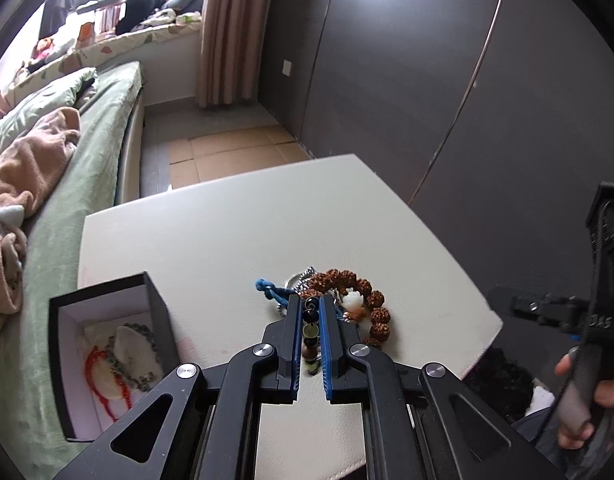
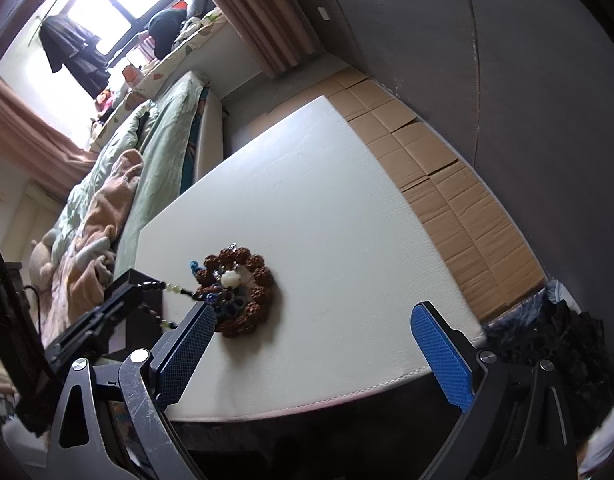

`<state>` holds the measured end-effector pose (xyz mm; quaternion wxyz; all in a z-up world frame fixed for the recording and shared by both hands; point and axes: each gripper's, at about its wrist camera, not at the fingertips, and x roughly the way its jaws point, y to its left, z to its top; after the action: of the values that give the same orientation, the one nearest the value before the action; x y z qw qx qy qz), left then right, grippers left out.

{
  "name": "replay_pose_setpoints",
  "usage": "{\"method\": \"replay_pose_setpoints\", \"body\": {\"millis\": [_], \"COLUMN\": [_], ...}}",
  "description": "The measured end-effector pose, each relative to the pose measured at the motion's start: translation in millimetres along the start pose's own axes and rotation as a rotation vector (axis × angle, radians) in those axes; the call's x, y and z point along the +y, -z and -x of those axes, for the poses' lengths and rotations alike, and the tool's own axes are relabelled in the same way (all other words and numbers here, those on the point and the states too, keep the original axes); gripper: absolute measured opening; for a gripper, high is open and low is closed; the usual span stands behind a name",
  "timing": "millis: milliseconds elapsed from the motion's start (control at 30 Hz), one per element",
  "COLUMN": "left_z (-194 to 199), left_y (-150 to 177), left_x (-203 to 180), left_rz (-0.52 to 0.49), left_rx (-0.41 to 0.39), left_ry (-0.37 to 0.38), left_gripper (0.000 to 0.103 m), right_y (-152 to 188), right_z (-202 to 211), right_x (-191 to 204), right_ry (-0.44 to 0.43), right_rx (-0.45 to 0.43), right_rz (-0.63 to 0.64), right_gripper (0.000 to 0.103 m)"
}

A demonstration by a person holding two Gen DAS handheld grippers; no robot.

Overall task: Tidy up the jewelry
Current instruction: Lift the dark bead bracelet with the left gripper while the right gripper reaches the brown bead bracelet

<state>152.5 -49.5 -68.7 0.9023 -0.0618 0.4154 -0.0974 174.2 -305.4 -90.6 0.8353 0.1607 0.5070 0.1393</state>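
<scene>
Only the left wrist view looks inside the black box (image 1: 111,344) at the near left of the white surface (image 1: 211,232). A red cord (image 1: 95,364) and a grey bead bracelet (image 1: 145,336) lie in it. In the middle, the left tool (image 1: 311,304) is clenched on a bead string (image 1: 311,332) of dark and pale green beads. Just past it lies a pile with a brown seed bracelet (image 1: 371,304), a blue cord (image 1: 271,290) and a white carved bead (image 1: 355,298). At the far right a hand (image 1: 587,400) holds the other handle.

Only the right wrist view shows the right tool (image 2: 313,340) released, pads wide apart, and the cardboard (image 2: 447,176) on the floor. No writing can be read.
</scene>
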Motion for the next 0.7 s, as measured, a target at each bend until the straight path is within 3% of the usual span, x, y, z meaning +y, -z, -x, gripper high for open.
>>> {"method": "replay_pose_setpoints", "body": {"millis": [100, 200, 333, 700], "left_z": [9, 16, 22, 29], "left_y": [0, -2, -3, -7], "left_x": [9, 15, 24, 40], "left_rz": [0.028, 0.054, 0.083, 0.126], "left_rx": [-0.009, -0.023, -0.032, -0.049], "left_ry": [0.014, 0.026, 0.051, 0.092], "left_gripper": [0.008, 0.008, 0.008, 0.008], "right_y": [2, 2, 3, -5], "right_z": [-1, -7, -22, -58], "right_x": [6, 13, 24, 53], "right_ry": [-0.019, -0.039, -0.062, -0.066], "right_rx": [-0.006, 0.002, 0.040, 0.092], "right_rz": [0.012, 0.026, 0.042, 0.074], "right_gripper": [0.099, 0.083, 0.073, 0.062]}}
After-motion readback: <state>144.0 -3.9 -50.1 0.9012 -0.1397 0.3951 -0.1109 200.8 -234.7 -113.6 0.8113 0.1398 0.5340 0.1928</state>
